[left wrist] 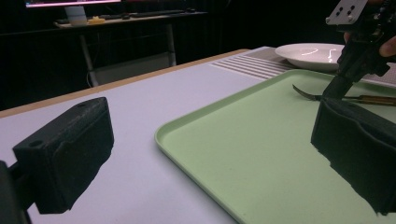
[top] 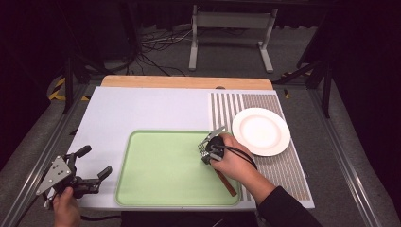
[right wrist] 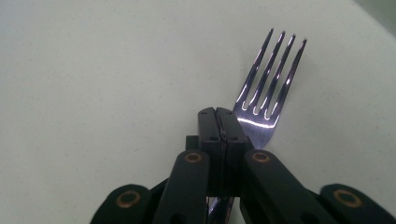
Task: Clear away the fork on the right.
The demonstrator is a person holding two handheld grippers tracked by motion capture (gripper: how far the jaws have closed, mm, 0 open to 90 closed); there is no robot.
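My left gripper (top: 97,163) sits at the table's near left corner, just off the tray's left edge, jaws spread wide with nothing between them; in the left gripper view both black pads (left wrist: 65,154) stand well apart.

The green tray (top: 156,189) lies at the centre front of the white table (top: 142,106). The only item in it is a fork (right wrist: 268,88) with a wooden handle (top: 226,182), at the tray's right side. The tines rest on the tray floor and the handle runs out over the right rim.

My right gripper (top: 208,149) is over the tray's right part, jaws pressed together at the fork's neck, clamped on it.

A white plate (top: 261,131) stands right of the tray on the striped mat (top: 283,165); it holds nothing.

No legible writing or labels observed.
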